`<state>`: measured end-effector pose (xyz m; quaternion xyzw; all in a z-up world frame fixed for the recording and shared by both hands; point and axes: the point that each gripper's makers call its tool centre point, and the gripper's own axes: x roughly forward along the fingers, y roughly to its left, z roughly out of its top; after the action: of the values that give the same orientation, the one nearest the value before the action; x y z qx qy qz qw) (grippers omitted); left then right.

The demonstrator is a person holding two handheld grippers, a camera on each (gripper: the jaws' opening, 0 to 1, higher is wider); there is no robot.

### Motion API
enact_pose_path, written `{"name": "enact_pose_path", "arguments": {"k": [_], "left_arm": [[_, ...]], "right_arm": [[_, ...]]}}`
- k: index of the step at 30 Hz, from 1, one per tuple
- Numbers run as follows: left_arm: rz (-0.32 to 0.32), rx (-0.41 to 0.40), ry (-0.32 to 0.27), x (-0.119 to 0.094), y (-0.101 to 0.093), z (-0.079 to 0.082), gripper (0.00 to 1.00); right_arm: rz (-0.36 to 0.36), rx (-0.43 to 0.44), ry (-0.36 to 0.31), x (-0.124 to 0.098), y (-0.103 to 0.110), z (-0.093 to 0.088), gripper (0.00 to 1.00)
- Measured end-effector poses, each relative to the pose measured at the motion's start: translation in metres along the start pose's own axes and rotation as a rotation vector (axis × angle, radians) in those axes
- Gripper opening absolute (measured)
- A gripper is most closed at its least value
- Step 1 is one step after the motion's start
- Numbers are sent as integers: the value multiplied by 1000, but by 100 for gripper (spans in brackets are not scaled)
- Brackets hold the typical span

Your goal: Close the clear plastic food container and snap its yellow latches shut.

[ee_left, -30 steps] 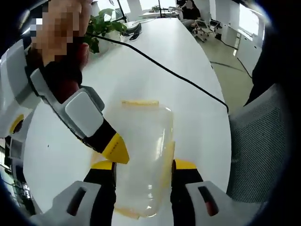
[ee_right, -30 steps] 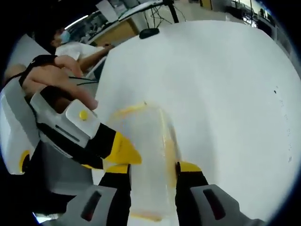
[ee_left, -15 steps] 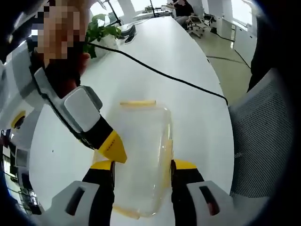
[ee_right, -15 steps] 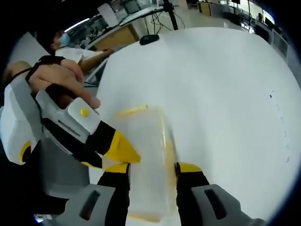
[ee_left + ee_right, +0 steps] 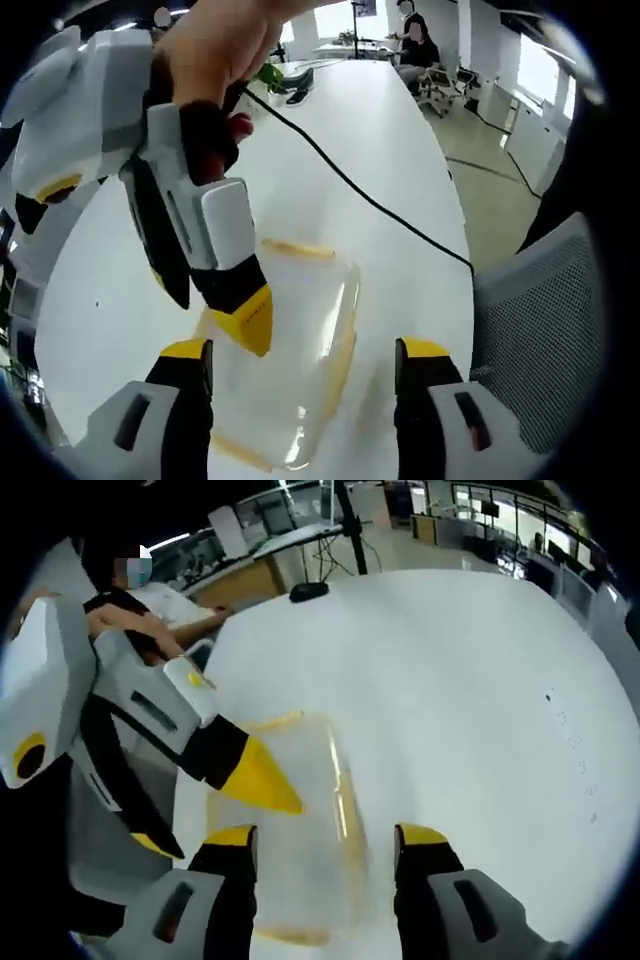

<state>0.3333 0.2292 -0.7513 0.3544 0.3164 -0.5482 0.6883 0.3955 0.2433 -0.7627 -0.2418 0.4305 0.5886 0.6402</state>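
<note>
The clear plastic container point(image 5: 285, 340) lies on the white table point(image 5: 380, 130), lid on top. Yellow latches show at its far end point(image 5: 298, 248) and along its right side point(image 5: 336, 362). My left gripper point(image 5: 303, 352) stands open, its jaws apart from both sides of the container. In the right gripper view the container point(image 5: 300, 820) lies between the open jaws of my right gripper point(image 5: 325, 836). Each view has the other gripper reaching in from the left. Its yellow fingertip point(image 5: 245, 322) hovers over the lid in one view, and a yellow fingertip point(image 5: 262, 778) does the same in the other.
A black cable point(image 5: 370, 200) runs across the table beyond the container. A grey mesh chair point(image 5: 540, 320) stands at the table's right edge. A plant point(image 5: 270, 75) sits at the far end. A black object point(image 5: 307, 590) lies far off, and a person point(image 5: 150, 630) sits at the left.
Both grippers' jaws have spread apart from the container's sides. In the left gripper view the other gripper has risen and come nearer. The container has stayed in place.
</note>
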Motion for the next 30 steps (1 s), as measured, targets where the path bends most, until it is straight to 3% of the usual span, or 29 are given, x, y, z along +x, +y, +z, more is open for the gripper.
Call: {"name": "enact_pose_path", "arguments": {"k": [2,8,15,17,20,30], "left_arm": [[-16,-34,13,-2,1,-3,78],[-23,-19,65,-4,4,-13,76],[-52,-17,82,-9,9,-16,74],[-89,-26,89,-9,8,-20,74],[-88,14,109,-10,15,-23,73],[-199,90,170,-10,27,-38,72]], "right_arm": [[6,-25,5,-2,4,-2,59],[13,-67,20,-4,15,-1,58],[-9,-96,51,-8,18,-7,58],[-16,-105,73,-8,18,-11,58],[-32,-131,108,-10,18,-17,59],[-81,-150,150,-13,24,-25,63]]}}
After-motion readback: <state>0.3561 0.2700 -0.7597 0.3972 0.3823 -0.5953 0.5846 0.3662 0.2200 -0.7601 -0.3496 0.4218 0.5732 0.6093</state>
